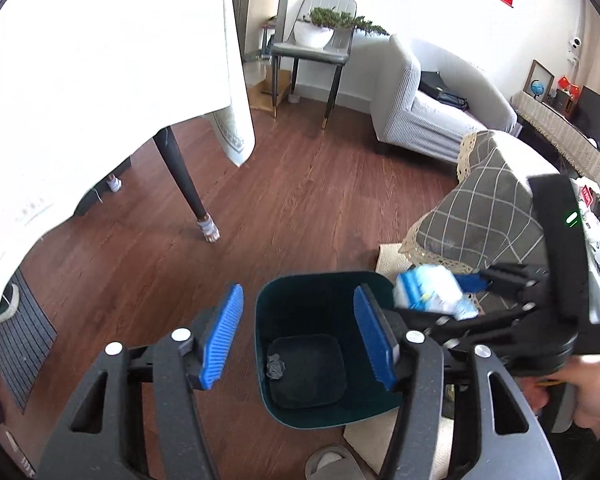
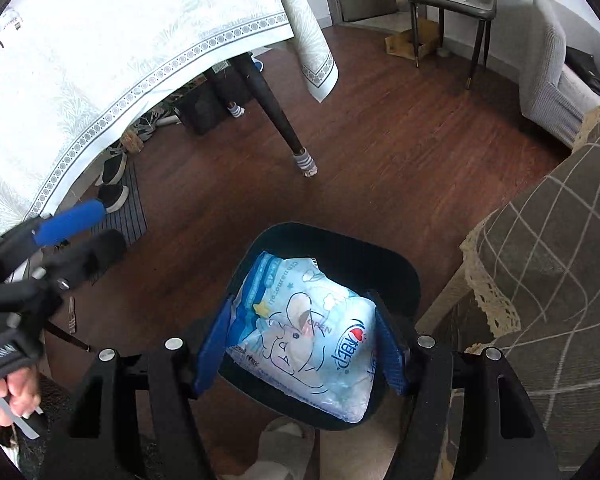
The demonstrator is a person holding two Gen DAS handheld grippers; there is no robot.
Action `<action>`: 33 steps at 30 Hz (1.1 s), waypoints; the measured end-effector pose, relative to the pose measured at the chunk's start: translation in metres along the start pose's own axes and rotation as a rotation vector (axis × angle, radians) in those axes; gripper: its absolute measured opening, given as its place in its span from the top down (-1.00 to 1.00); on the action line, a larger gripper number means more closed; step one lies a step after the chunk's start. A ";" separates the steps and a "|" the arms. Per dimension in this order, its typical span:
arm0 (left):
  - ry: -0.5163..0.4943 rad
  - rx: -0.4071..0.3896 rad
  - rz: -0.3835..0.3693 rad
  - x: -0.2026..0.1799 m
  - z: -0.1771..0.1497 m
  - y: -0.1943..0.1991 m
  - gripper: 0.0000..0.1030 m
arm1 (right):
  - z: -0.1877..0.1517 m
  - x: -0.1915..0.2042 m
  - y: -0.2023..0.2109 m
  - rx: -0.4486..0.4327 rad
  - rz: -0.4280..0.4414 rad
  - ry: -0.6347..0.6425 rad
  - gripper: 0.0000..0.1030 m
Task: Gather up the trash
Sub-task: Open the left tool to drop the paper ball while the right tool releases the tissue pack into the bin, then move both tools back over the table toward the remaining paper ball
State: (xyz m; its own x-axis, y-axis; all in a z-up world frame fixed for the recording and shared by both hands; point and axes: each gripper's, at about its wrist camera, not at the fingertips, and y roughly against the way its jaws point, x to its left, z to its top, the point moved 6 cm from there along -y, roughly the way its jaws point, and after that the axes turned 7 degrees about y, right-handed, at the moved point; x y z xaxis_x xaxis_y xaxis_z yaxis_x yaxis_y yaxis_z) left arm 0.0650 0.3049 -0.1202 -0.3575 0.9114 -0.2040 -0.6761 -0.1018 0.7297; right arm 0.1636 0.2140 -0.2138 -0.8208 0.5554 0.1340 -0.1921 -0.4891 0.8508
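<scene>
While over bin (image 2: 400, 276); right gripper (image 2: 300, 344) pinches wipes pack (image 2: 304, 340); left gripper (image 1: 298, 336) spread

1. left gripper (image 1: 298, 334): jaws spread wide, nothing between the blue pads, pointing downward.
2. right gripper (image 2: 300, 344): jaws clamped on a packet, angled downward.
3. a bare hand (image 1: 588, 394) holds the right gripper's handle.
</scene>
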 end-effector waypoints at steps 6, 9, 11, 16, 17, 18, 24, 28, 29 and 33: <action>0.012 -0.042 -0.057 -0.009 0.016 0.017 0.14 | -0.019 -0.003 -0.030 0.084 -0.019 0.022 -0.32; 0.012 -0.062 -0.075 -0.017 0.022 0.024 0.21 | -0.027 -0.003 -0.042 0.106 -0.030 0.042 -0.43; 0.012 -0.074 -0.086 -0.022 0.027 0.029 0.27 | -0.034 -0.006 -0.047 0.125 -0.044 0.053 -0.47; 0.005 -0.107 -0.112 -0.038 0.037 0.046 0.36 | -0.043 -0.008 -0.056 0.146 -0.054 0.073 -0.59; 0.005 -0.111 -0.117 -0.041 0.039 0.047 0.36 | -0.045 -0.008 -0.056 0.149 -0.069 0.083 -0.61; 0.003 -0.118 -0.122 -0.044 0.041 0.050 0.36 | -0.047 -0.006 -0.057 0.151 -0.082 0.097 -0.63; 0.002 -0.150 -0.143 -0.056 0.049 0.065 0.36 | -0.050 0.002 -0.052 0.138 -0.068 0.142 -0.70; -0.001 -0.166 -0.148 -0.063 0.053 0.070 0.36 | -0.044 0.006 -0.034 0.092 -0.028 0.141 -0.70; -0.001 -0.170 -0.146 -0.065 0.054 0.071 0.36 | -0.042 0.007 -0.027 0.076 -0.019 0.141 -0.70; -0.008 -0.202 -0.145 -0.072 0.058 0.079 0.36 | -0.030 0.014 0.005 0.011 0.004 0.134 -0.68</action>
State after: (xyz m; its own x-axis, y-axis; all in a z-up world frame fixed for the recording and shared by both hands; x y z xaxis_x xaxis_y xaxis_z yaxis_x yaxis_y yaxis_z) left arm 0.0744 0.2545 -0.0097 -0.2429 0.9253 -0.2911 -0.8354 -0.0470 0.5477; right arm 0.1349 0.1997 -0.2229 -0.8861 0.4583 0.0687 -0.1836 -0.4833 0.8560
